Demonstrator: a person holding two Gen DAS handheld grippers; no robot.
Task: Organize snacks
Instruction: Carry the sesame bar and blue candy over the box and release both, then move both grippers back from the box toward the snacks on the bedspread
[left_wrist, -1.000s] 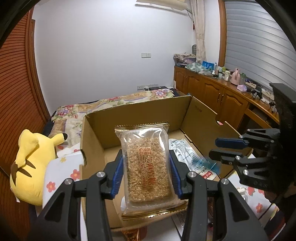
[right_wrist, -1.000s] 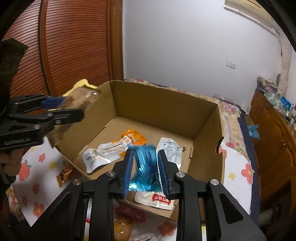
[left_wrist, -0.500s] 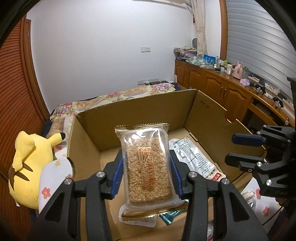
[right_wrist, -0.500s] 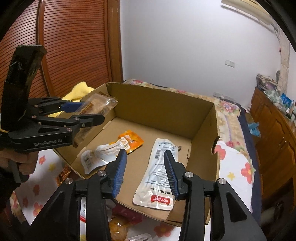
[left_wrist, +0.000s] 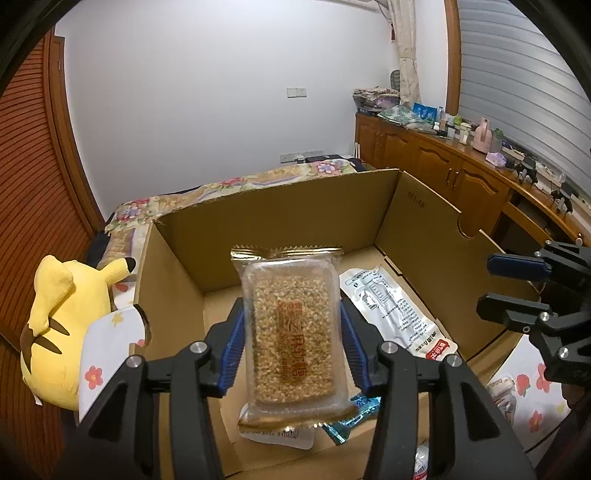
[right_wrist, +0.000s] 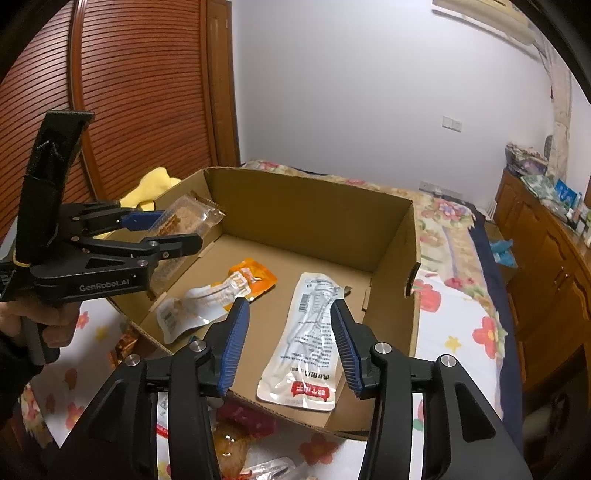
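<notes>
The left gripper is tilting downward over the near-left part of the box, its blue pads sitting at both long edges of a sesame bar that is standing upright between them in a clear wrapper with gold ends. Its jaws have just been opening a little; whether the pads are still pressing on the wrapper I cannot tell, as a thin gap may be showing at each side. In the right wrist view this gripper is reaching in from the left above the box's left wall, with a hand wrapped round its handle and a dark sleeve behind it.

The right gripper is also pointing downward, hanging over the near edge of the box. Its jaws have just been opening and are now standing moderately apart with nothing between them; the white pouch seen through the gap is lying flat on the box floor below. From the left wrist view it is coming in at the right edge.

Farther in, an orange packet and a clear packet are lying on the floor to the left of the pouch. A blue wrapper is peeking out beneath the bar. More snacks are lying on the floral sheet in front of the box, and a yellow plush is sitting to its left.
</notes>
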